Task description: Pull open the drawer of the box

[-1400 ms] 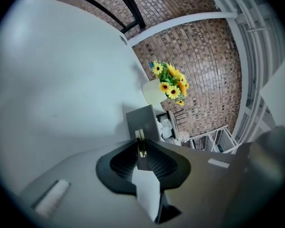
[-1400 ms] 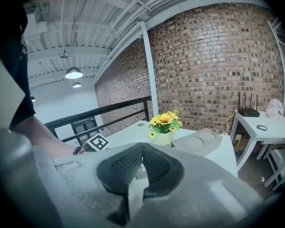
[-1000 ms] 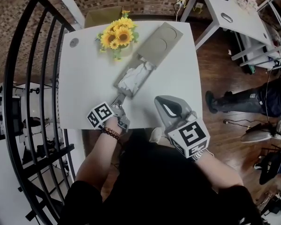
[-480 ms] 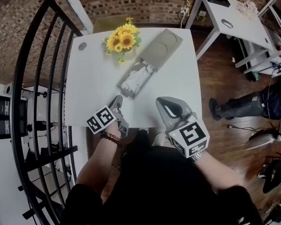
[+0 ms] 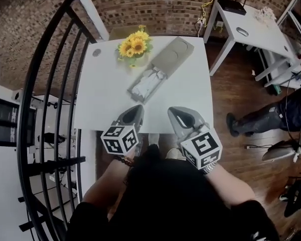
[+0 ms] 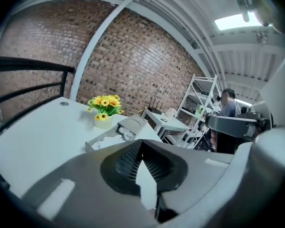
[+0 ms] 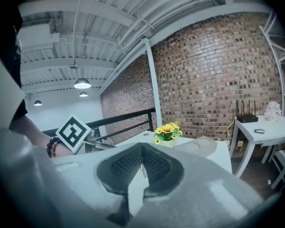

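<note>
The grey-beige box (image 5: 173, 53) lies slantwise on the white table (image 5: 105, 99). Its drawer (image 5: 147, 86) stands pulled out toward me, with white crumpled material inside. My left gripper (image 5: 137, 109) hovers at the table's near edge, apart from the drawer, shut on nothing. Beside it my right gripper (image 5: 173, 112) is also shut and empty. The left gripper view shows the left gripper (image 6: 141, 142) with the drawer (image 6: 102, 142) and box (image 6: 133, 123) beyond its tips. In the right gripper view the right gripper (image 7: 142, 147) has the box (image 7: 202, 146) ahead.
A pot of sunflowers (image 5: 134, 47) stands just left of the box. A black railing (image 5: 42, 89) runs along the table's left side. At the back right is a white side table (image 5: 248, 29), and a person's legs (image 5: 263, 115) rest on the wooden floor.
My left gripper has left the drawer's front end and drawn back toward me, rising to the table's near edge. The drawer stays pulled out. The right gripper has barely moved.
</note>
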Motion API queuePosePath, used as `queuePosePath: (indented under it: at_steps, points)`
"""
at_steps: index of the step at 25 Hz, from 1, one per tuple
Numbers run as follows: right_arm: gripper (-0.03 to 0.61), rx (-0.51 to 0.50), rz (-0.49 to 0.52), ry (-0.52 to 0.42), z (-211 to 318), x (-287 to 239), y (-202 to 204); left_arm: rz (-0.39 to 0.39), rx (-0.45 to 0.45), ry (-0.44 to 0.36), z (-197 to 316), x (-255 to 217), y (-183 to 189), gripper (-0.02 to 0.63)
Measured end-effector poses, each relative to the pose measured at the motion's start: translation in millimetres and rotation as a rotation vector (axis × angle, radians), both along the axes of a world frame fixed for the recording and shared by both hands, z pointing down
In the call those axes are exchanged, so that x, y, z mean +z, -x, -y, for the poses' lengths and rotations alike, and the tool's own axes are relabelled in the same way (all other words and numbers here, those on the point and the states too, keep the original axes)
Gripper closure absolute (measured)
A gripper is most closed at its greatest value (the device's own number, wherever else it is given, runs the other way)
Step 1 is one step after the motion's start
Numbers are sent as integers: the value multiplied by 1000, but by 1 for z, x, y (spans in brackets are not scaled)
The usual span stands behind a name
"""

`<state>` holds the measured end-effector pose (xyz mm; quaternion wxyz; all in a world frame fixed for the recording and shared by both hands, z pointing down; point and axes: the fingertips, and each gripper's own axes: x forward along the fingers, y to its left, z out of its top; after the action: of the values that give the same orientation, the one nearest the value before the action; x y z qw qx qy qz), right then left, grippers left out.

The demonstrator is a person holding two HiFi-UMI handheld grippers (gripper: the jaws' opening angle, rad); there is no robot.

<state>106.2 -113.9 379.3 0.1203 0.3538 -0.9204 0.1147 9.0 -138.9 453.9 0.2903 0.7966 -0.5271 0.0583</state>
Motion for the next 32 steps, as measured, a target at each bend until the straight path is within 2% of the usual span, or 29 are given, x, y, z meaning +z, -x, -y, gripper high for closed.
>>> queuePosePath:
  at_steps: [4,7,14,23,32]
  points:
    - [588,-10,13,-18,-11,-5,0,81,97,-78,-19,-26,-29,598]
    - [588,-2,21,-36,-15,-9,2,114,155,-131,-28,-43,-43,598]
    - [588,53,29,-76,-19,-15,12,168,240,-208,-39,-58,-43,598]
    - [588,99,1,-105,-29,-26,45,158,310,-244,-44,-74,-20,598]
    - [588,136,-31,-114,-34,-30,60,144,352,-265,-49,-79,-9,598]
